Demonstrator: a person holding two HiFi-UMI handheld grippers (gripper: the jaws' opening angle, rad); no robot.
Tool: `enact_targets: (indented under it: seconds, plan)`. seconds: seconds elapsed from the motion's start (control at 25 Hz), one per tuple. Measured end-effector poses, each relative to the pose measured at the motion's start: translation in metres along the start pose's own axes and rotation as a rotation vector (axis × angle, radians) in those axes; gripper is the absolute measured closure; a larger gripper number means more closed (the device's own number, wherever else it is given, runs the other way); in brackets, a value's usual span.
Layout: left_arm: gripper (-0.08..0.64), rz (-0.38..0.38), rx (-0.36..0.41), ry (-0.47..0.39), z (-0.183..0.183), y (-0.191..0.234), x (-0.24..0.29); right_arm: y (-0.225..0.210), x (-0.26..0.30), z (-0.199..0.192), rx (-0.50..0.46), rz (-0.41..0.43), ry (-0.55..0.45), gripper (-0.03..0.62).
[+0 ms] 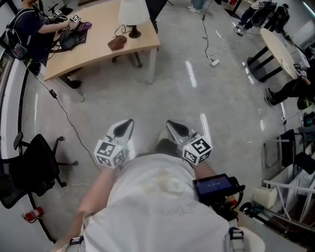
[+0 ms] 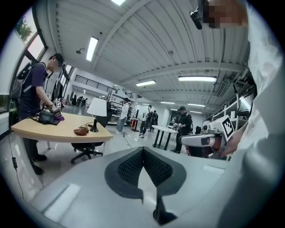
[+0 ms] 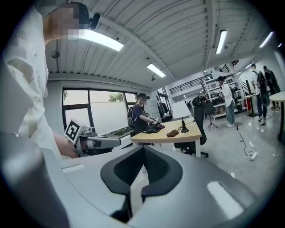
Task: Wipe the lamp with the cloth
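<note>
Tools first, in the head view: the left tool (image 1: 126, 124) and right tool (image 1: 173, 125) hang side by side close to the person's body over the floor. They are well apart from the table (image 1: 98, 54), where the lamp (image 1: 134, 15) stands with the brown cloth (image 1: 117, 43) just beside its base. The left gripper view shows its jaws together on nothing, and ceiling lights (image 2: 197, 79) that the head view lacks. The right gripper view shows its jaws likewise closed and empty, plus windows (image 3: 104, 113) behind the table.
</note>
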State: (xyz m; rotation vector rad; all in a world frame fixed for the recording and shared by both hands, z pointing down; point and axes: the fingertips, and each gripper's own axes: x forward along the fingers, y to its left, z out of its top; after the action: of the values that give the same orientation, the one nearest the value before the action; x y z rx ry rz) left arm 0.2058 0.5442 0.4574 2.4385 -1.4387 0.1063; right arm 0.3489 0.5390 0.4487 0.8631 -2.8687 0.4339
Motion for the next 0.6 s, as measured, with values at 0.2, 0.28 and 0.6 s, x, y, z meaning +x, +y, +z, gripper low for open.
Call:
enact_targets:
  seconds: [0.2,0.28,0.6]
  plan:
    - [0.558,0.001,0.003,0.010,0.000,0.006,-0.002,0.001,0.014,0.000,-0.010,0.017,0.019,0.578]
    - [0.558,0.025,-0.005,-0.001,0.005,0.022,-0.002,0.000,0.032,0.003,-0.018,0.033,0.025,0.578]
    - [0.558,0.039,-0.044,0.046,0.006,0.022,0.036,-0.033,0.038,0.019,0.013,0.043,0.055,0.578]
